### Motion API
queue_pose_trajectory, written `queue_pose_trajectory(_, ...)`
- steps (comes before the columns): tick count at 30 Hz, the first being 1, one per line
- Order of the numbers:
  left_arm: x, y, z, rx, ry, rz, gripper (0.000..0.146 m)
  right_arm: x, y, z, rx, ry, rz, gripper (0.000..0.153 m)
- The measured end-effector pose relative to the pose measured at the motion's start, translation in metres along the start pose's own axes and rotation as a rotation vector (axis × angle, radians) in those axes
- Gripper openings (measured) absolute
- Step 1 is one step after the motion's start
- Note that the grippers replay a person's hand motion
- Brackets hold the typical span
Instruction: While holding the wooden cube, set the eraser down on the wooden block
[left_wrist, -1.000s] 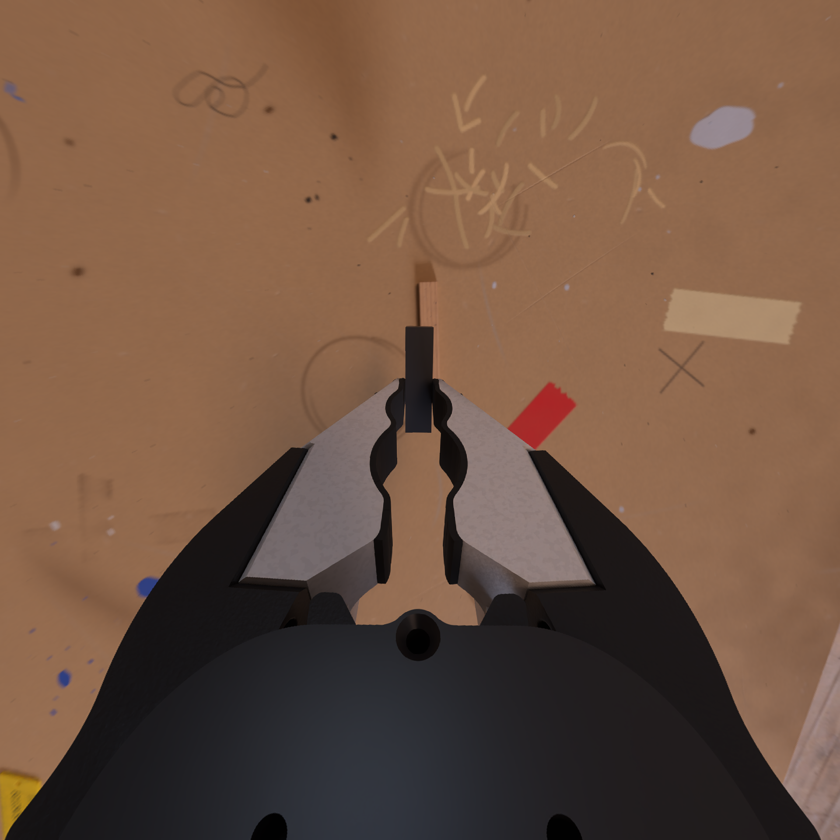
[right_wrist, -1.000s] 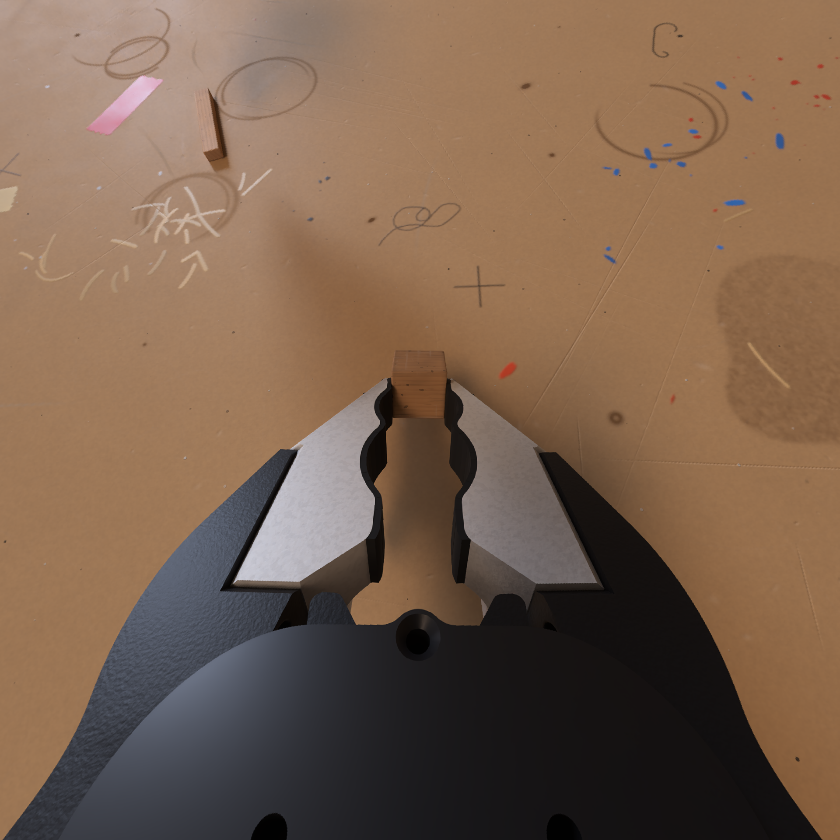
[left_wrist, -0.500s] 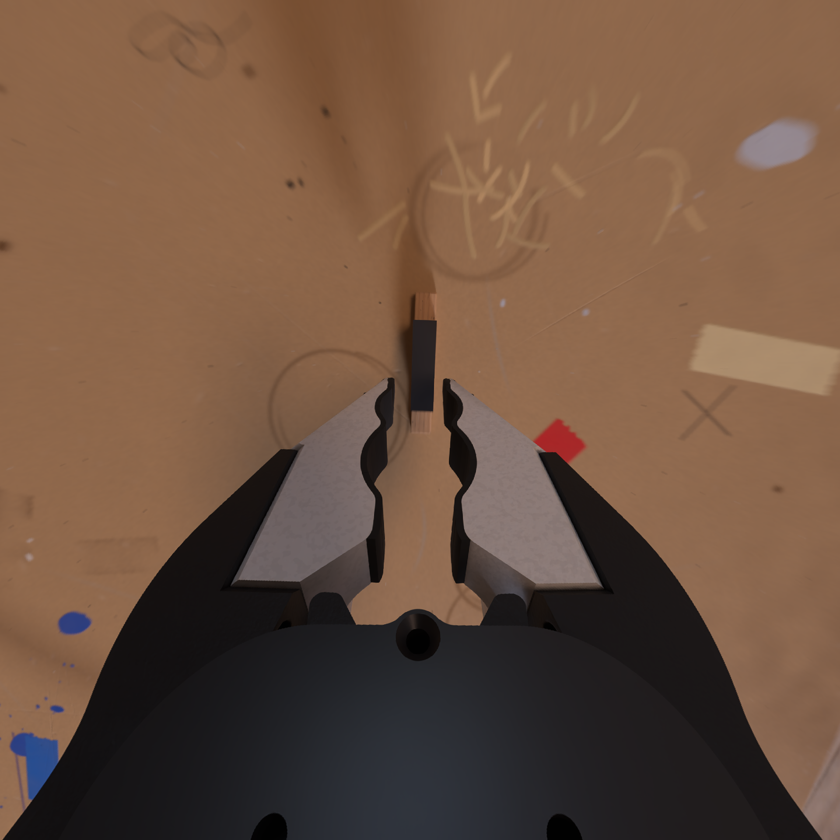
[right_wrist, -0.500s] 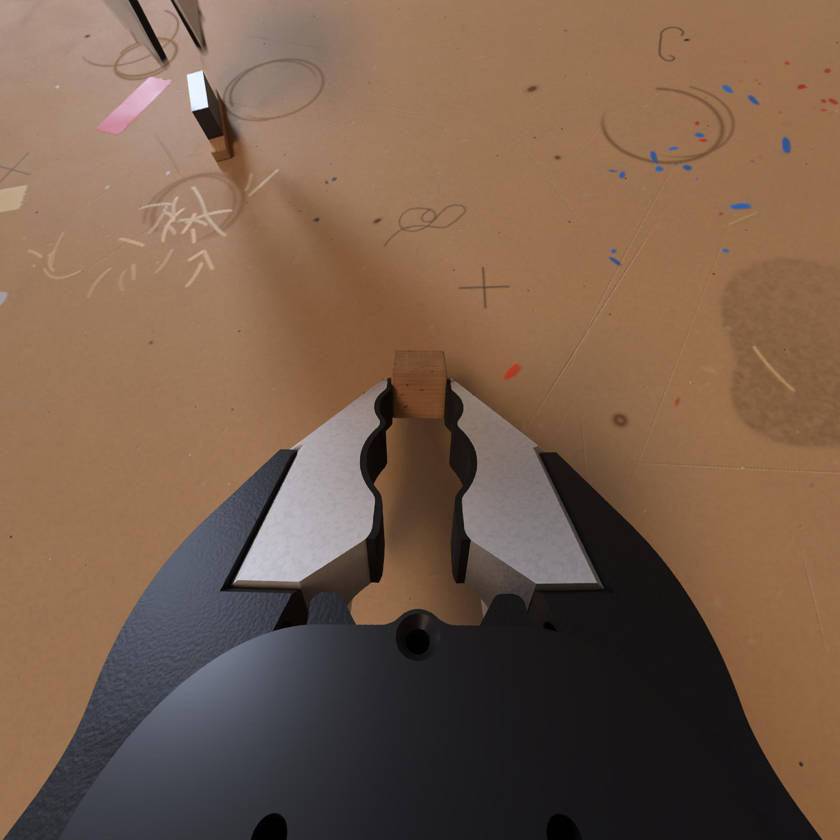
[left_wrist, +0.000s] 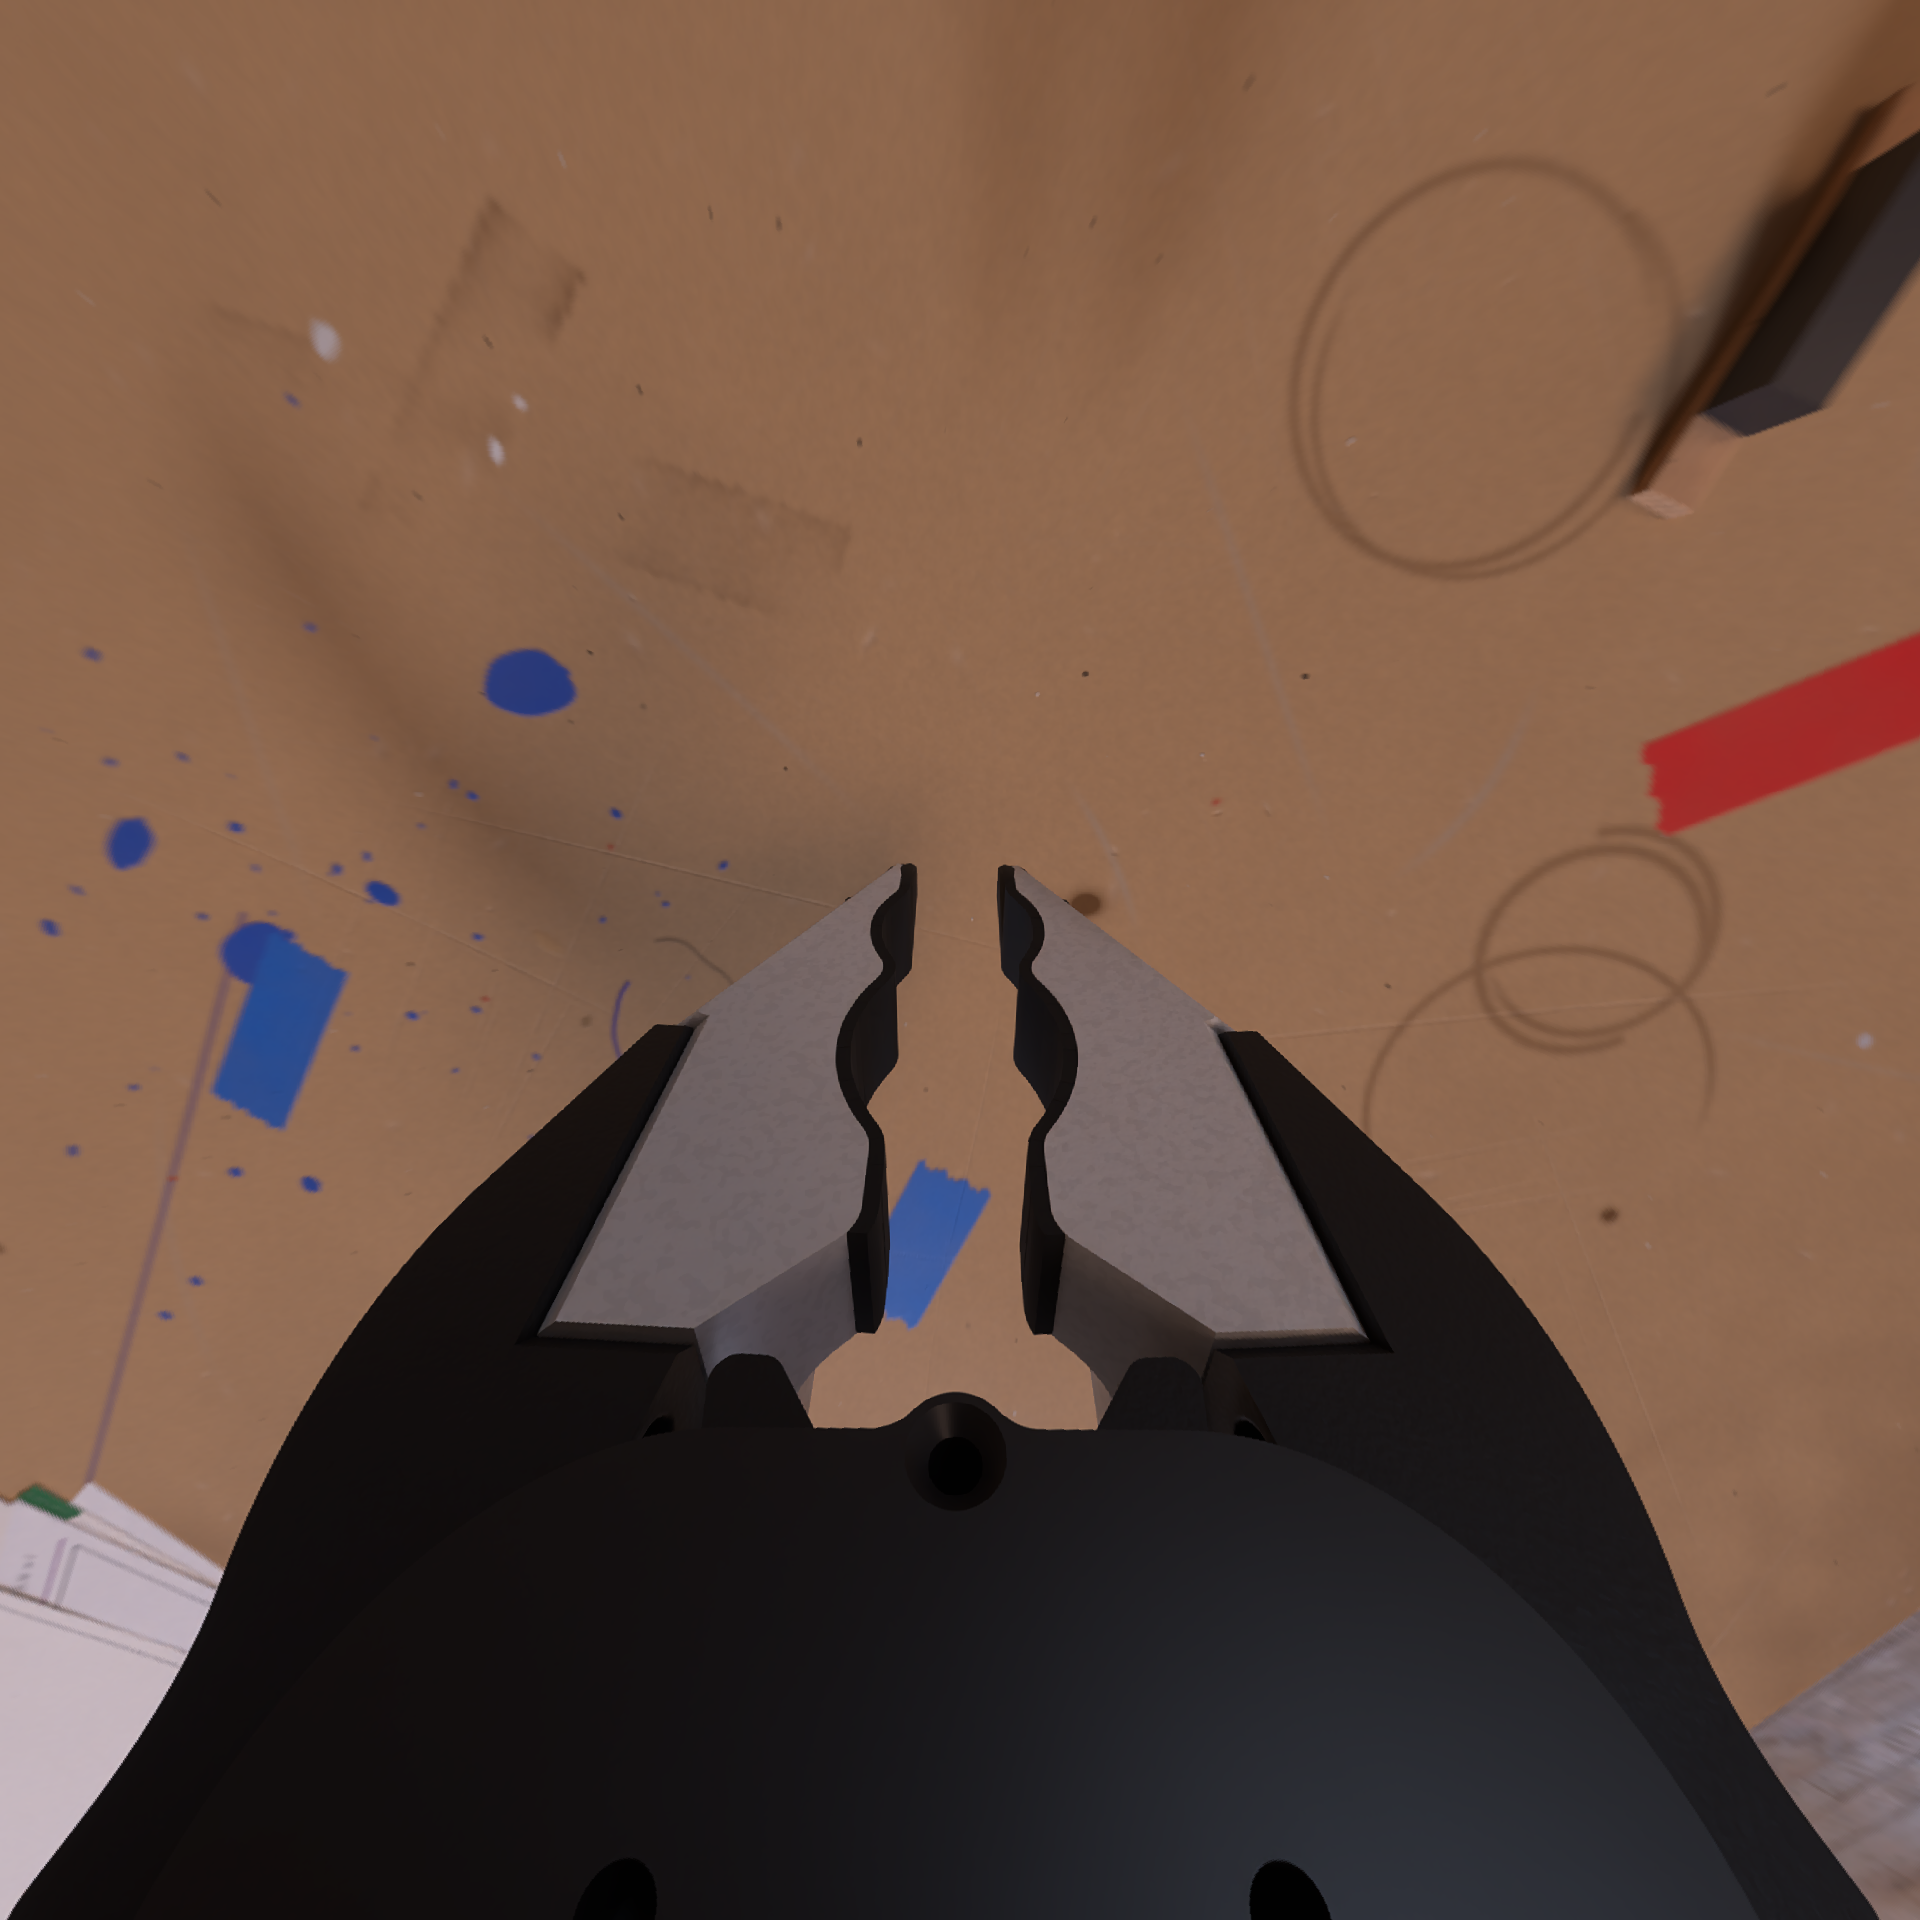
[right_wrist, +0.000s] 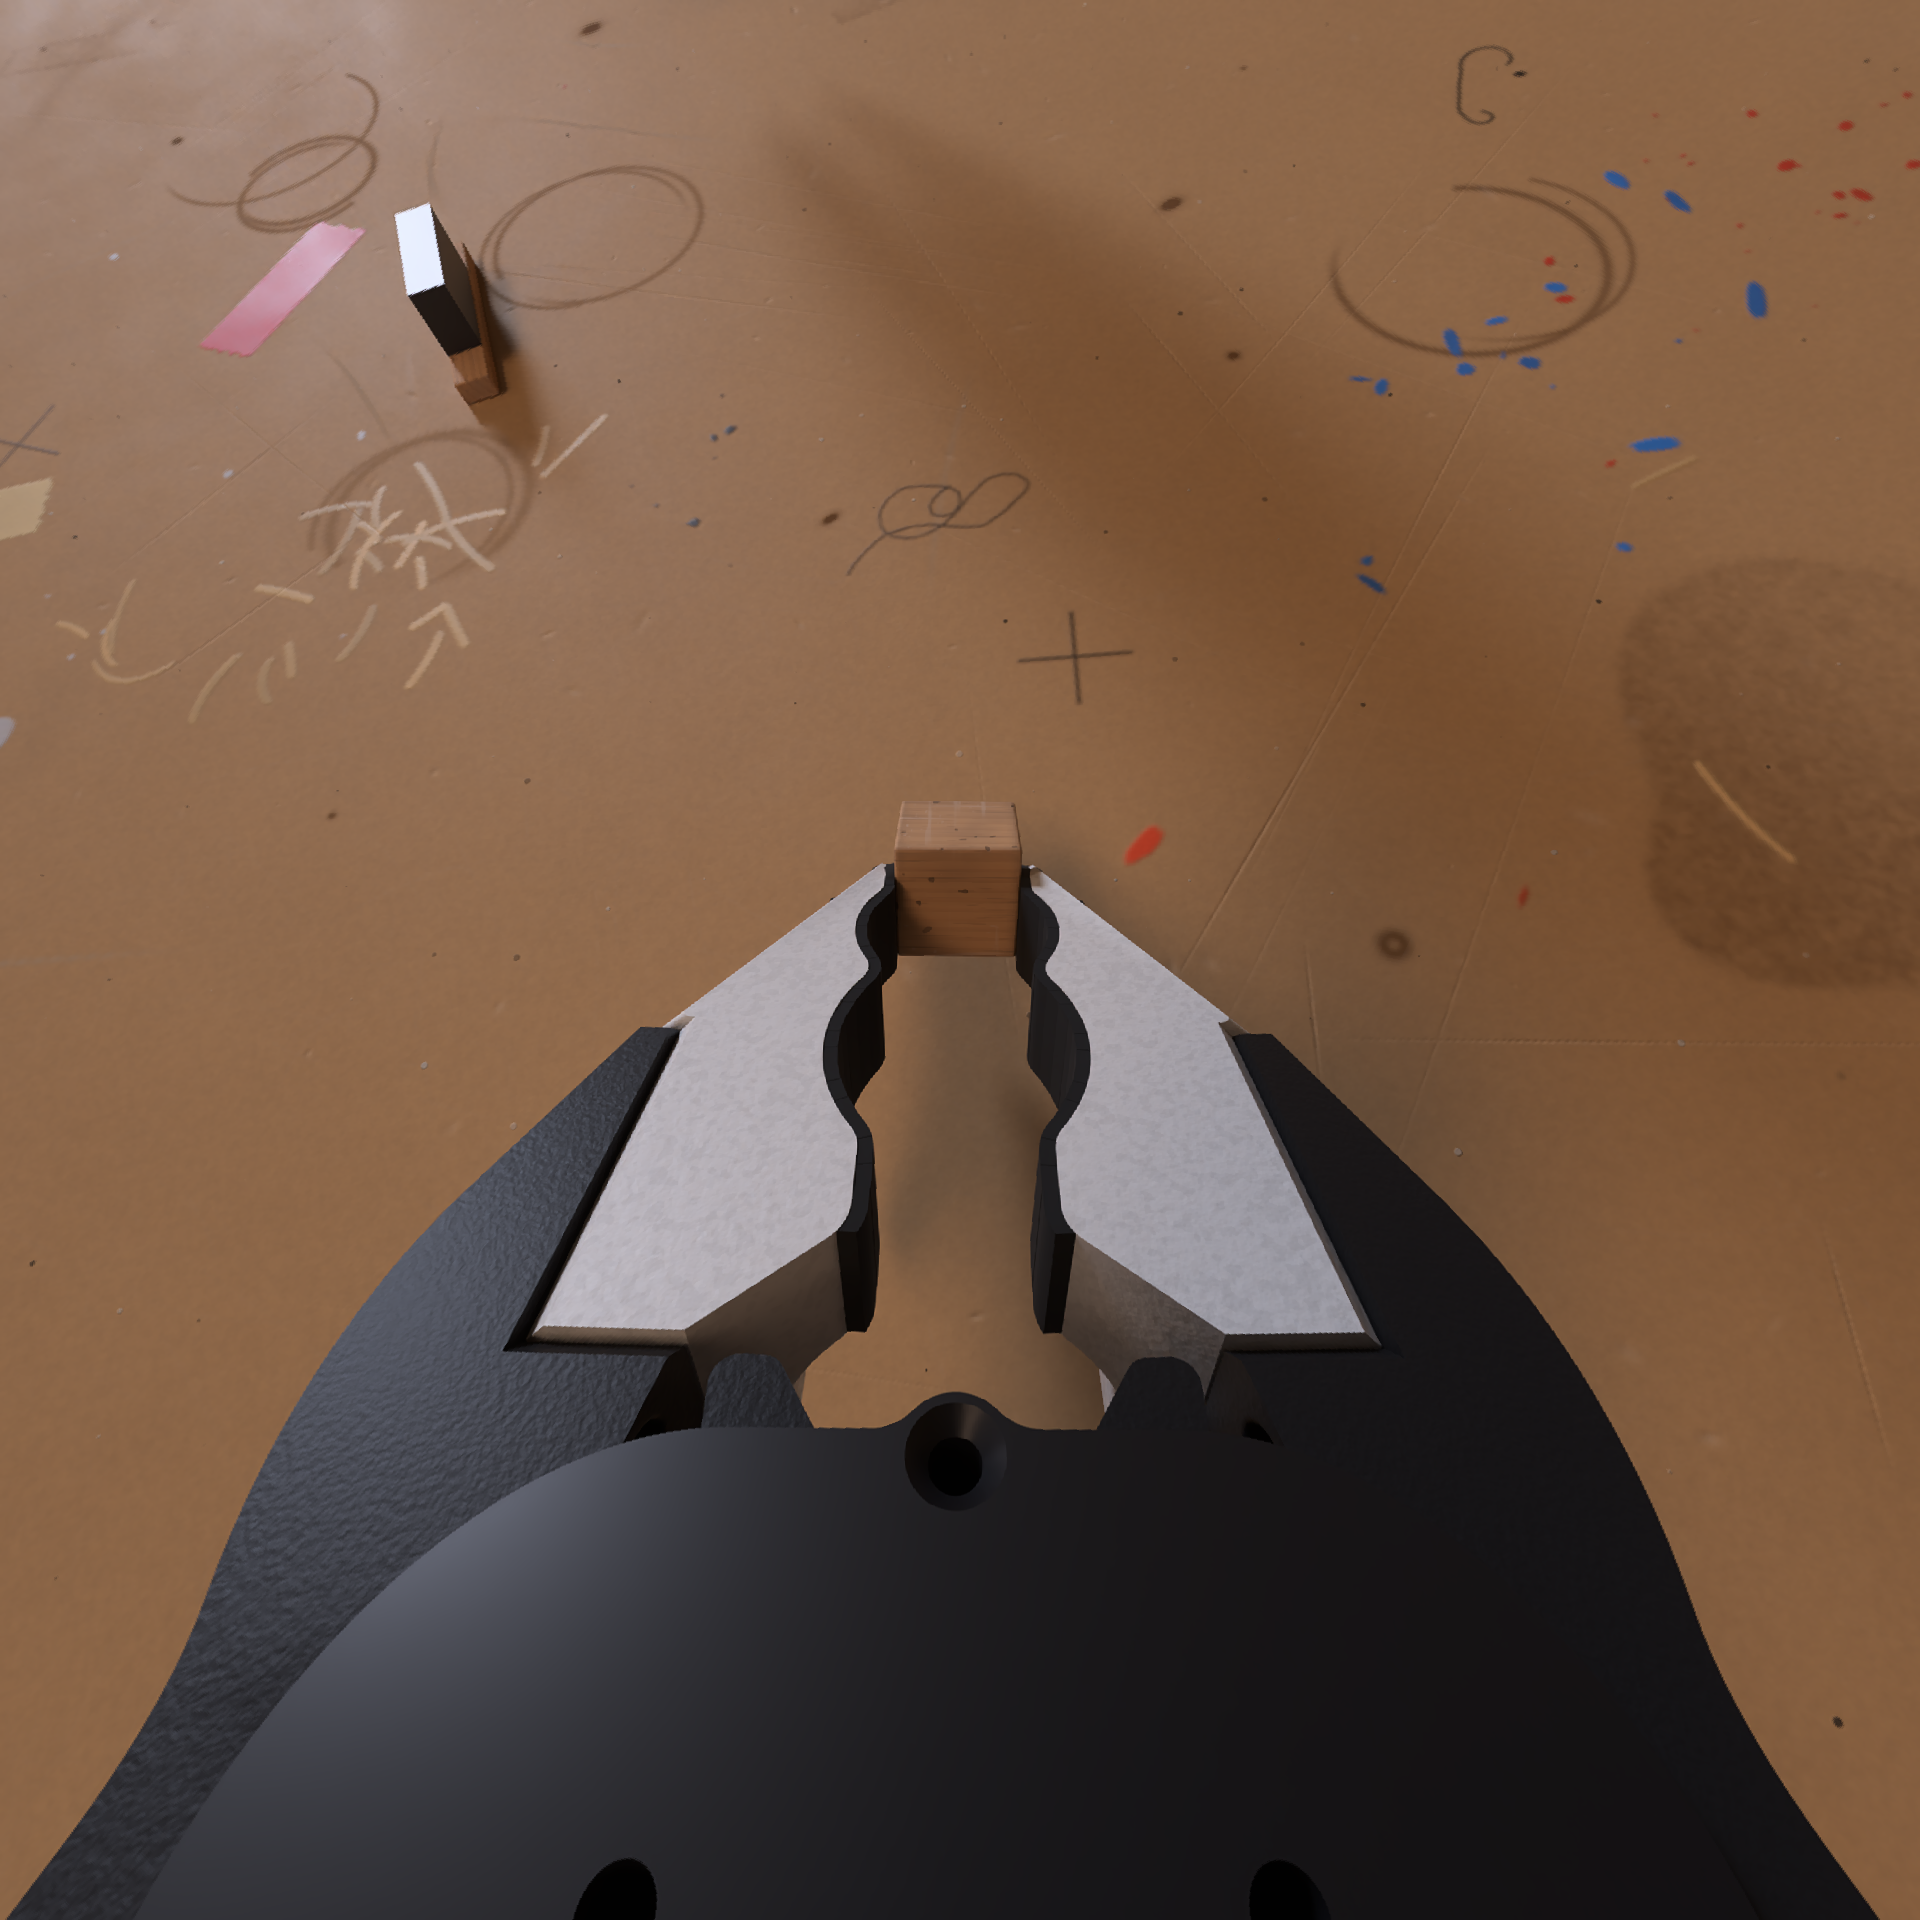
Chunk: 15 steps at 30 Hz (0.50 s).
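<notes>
My right gripper (right_wrist: 956, 883) is shut on the small wooden cube (right_wrist: 956, 883) and holds it above the brown table. The dark eraser (right_wrist: 434, 278) lies on the thin wooden block (right_wrist: 480, 358) at the far left of the right wrist view. The eraser (left_wrist: 1829, 301) and the block (left_wrist: 1688, 468) also show at the top right edge of the left wrist view. My left gripper (left_wrist: 956, 883) is open and empty, well to the left of them, over bare table.
The table bears flat marks only: red tape (left_wrist: 1787, 738), blue tape (left_wrist: 278, 1034), blue paint spots (left_wrist: 528, 682), pink tape (right_wrist: 281, 289), pencil rings (right_wrist: 592, 234). White paper (left_wrist: 83, 1621) lies at the lower left of the left wrist view.
My left gripper let go of the eraser onto the block, then drew back and swung left, so eraser and block moved to the view's top right. The right gripper held still with the cube.
</notes>
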<state>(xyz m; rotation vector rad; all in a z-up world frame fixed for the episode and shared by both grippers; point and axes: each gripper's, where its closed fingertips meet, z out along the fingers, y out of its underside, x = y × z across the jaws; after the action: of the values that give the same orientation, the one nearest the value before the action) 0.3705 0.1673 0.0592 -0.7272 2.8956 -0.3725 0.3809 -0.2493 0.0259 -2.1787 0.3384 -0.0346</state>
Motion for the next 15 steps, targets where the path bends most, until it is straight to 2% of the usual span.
queue_pose_trajectory(6, 0.0, -0.001, 0.034, -0.026, 0.045, -0.036, 0.011, 0.0, 0.0, 0.0, -0.002, 0.003, -0.004, 0.021)
queue_pose_trajectory(15, -0.008, -0.003, 0.043, -0.006, 0.073, -0.125, 0.011, -0.002, 0.0, 0.0, -0.002, -0.006, -0.017, 0.021)
